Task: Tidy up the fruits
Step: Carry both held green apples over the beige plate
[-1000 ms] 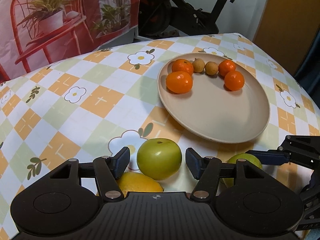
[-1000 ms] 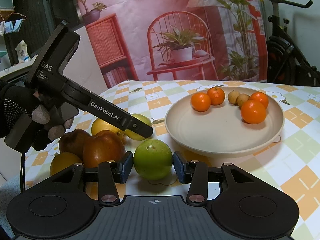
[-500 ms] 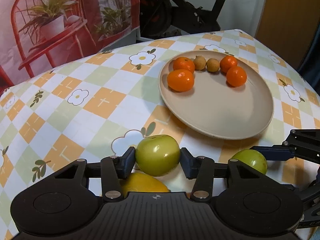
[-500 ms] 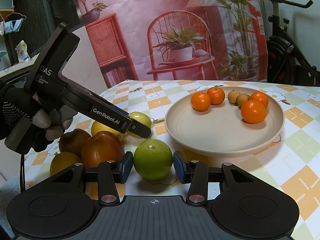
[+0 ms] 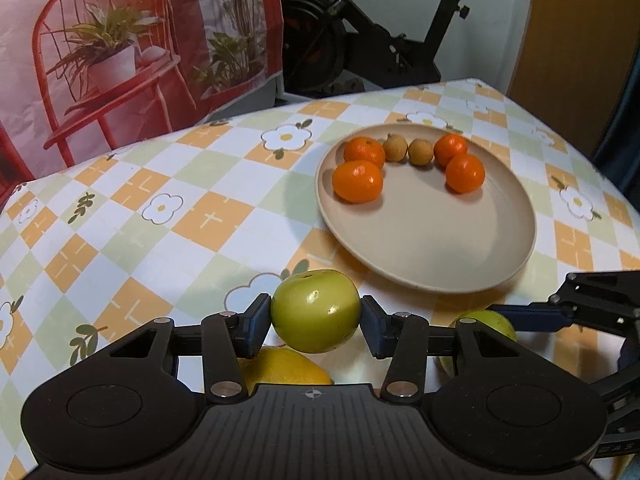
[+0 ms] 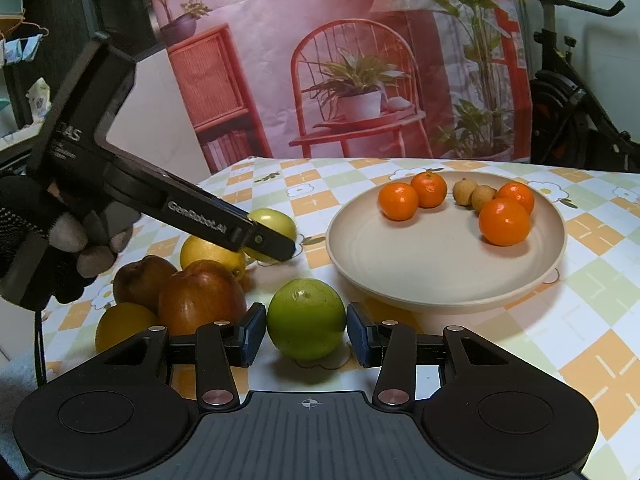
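So: plate [image 6: 556, 264] has 4 oranges, 2 longans — both grippers (L [image 5: 316, 318], R [image 6: 306, 330]) each clamp 1 green apple.

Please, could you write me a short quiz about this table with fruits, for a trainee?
1. True or false: the round beige plate holds five small orange tangerines.
2. What is clamped in the left gripper? A: a yellow lemon. B: a round green fruit. C: a dark red apple.
3. Fill in: between the two pairs of tangerines lie ___ small brown round fruits.

Key
1. False: there are four.
2. B; the jaws have just been closing and the pads now press on it.
3. Two.
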The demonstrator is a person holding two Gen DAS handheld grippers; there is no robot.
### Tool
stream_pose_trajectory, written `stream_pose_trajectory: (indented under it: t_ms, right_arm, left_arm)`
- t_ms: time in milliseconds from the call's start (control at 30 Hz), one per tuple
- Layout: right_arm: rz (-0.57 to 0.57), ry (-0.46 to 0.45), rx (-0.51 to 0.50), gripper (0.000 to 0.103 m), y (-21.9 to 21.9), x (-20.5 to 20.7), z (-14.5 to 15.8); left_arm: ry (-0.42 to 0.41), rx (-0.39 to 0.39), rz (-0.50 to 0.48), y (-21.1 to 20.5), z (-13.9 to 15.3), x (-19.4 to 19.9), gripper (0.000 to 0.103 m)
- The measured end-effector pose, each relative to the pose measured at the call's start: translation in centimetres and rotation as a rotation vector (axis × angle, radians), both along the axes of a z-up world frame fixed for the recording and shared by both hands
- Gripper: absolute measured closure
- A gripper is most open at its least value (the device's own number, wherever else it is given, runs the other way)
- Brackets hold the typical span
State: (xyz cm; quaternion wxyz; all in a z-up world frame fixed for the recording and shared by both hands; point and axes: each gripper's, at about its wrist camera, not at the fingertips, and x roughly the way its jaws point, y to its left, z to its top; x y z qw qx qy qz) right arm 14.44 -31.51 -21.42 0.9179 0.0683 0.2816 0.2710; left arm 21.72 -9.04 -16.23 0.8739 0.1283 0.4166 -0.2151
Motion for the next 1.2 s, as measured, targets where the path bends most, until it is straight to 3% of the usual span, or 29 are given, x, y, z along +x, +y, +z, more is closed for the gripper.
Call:
stream_pose_trajectory:
  t_ms: [333, 700, 1200]
  right_arm:
    - [-0.003, 0.044, -0.035, 0.062, 0.2, 0.4, 1.0]
    - [-0.025, 0.008, -0.098, 0.062, -0.4, 1.0, 5.0]
    - [-0.128, -0.035, -0.135, 0.062, -3.9, 6.1, 8.3]
  left_arm:
    - [-0.069, -0.111, 0.042, 1.7, 2.1, -1.0, 0.052]
    - [-0.112, -0.253, 0.071, 2.1, 3.5, -0.9, 0.052]
    - [-0.152, -0.280, 0.051, -0.2, 4.3, 1.4, 0.052]
